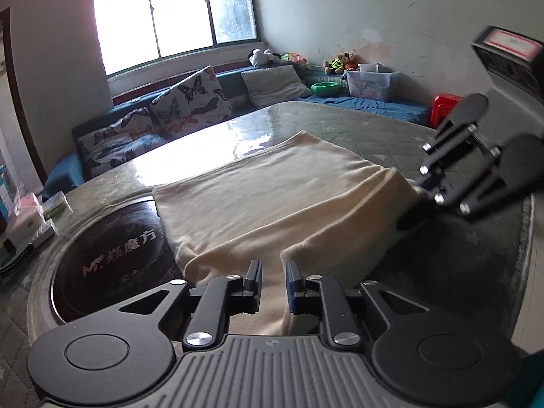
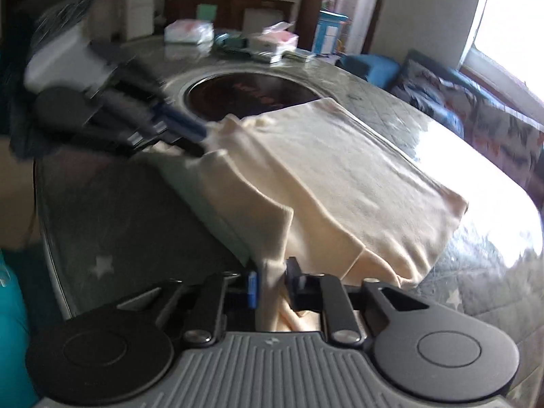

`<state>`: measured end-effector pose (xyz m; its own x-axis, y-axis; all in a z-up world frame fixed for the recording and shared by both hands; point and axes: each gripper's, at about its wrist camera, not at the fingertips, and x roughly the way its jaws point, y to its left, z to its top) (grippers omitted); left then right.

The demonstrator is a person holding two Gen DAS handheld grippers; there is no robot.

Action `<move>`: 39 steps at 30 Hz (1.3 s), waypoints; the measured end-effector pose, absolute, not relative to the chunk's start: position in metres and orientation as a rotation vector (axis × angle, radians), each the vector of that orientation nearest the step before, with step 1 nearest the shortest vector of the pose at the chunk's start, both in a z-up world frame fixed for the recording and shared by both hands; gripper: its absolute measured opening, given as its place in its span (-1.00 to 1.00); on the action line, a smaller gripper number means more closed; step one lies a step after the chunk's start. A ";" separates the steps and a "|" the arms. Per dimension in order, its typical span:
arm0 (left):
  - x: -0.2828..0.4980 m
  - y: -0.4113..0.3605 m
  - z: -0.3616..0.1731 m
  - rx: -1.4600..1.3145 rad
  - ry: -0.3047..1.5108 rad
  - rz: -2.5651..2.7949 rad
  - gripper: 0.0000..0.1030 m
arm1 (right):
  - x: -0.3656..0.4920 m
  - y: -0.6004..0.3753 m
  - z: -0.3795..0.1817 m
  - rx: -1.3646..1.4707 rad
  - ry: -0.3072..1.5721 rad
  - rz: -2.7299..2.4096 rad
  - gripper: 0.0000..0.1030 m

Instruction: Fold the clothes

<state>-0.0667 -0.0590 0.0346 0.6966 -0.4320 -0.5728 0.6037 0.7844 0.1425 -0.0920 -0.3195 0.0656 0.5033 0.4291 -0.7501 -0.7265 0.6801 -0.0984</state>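
Note:
A cream garment (image 1: 272,187) lies folded flat on the round glass-topped table (image 1: 374,129), and its near edge is lifted. In the left wrist view my left gripper (image 1: 273,277) is shut on a bunched fold at the near left corner. My right gripper (image 1: 413,204) pinches the garment's right corner. In the right wrist view the garment (image 2: 357,176) runs up between the fingers of my right gripper (image 2: 272,284), which is shut on it. My blurred left gripper (image 2: 204,139) clamps the far corner.
A dark round cooktop (image 1: 112,248) is set into the table, partly under the garment. Tissue packs and boxes (image 2: 272,42) sit at the table's far edge. A blue sofa with butterfly cushions (image 1: 190,98), a plastic bin (image 1: 370,83) and a red stool (image 1: 445,105) lie beyond.

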 end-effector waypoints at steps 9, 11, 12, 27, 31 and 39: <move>-0.103 -0.057 0.022 0.504 0.483 -0.641 -0.39 | -0.080 -0.325 0.077 -0.377 0.759 0.711 -0.82; -0.107 -0.062 0.016 0.557 0.466 -0.646 -0.37 | -0.079 -0.326 0.080 -0.360 0.756 0.703 -0.83; -0.108 -0.064 0.014 0.582 0.456 -0.639 -0.36 | -0.078 -0.325 0.082 -0.350 0.753 0.699 -0.83; -0.140 -0.053 0.038 0.559 0.370 -0.614 -0.88 | -0.117 -0.329 0.104 -0.371 0.679 0.688 -0.88; -0.165 -0.041 0.054 0.517 0.388 -0.673 -0.89 | -0.145 -0.332 0.118 -0.383 0.674 0.715 -0.88; -0.153 -0.037 0.074 0.456 0.370 -0.629 -0.88 | -0.160 -0.329 0.138 -0.396 0.663 0.735 -0.88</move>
